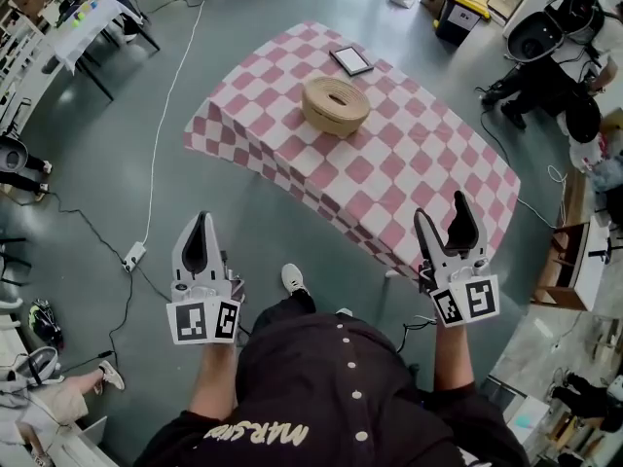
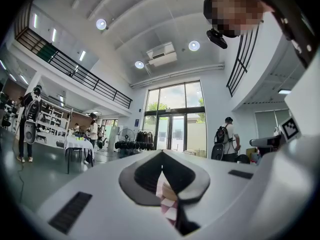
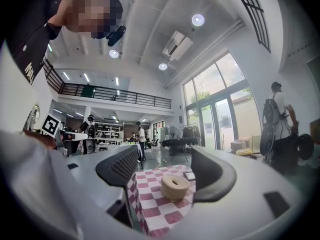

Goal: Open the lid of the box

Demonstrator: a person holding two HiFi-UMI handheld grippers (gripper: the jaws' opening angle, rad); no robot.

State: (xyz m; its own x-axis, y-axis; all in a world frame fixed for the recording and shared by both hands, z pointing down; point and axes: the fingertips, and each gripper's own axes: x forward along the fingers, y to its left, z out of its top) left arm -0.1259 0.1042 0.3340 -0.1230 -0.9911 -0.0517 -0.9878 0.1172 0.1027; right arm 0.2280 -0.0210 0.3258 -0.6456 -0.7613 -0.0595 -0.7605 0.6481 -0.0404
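Two tools are held level over the grey floor (image 1: 117, 154), short of the counter (image 1: 428, 163) draped in a red-and-white checked cloth. The left tool (image 1: 202, 222) is pressed together with nothing in it. The right tool (image 1: 441, 210) stands spread wide and empty. The round tan box (image 1: 335, 106) sits mid-counter, well apart from both tools, near a small black-framed flat panel (image 1: 351, 60).

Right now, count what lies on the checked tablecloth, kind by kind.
round tan box: 1
dark-framed flat panel: 1
Total: 2
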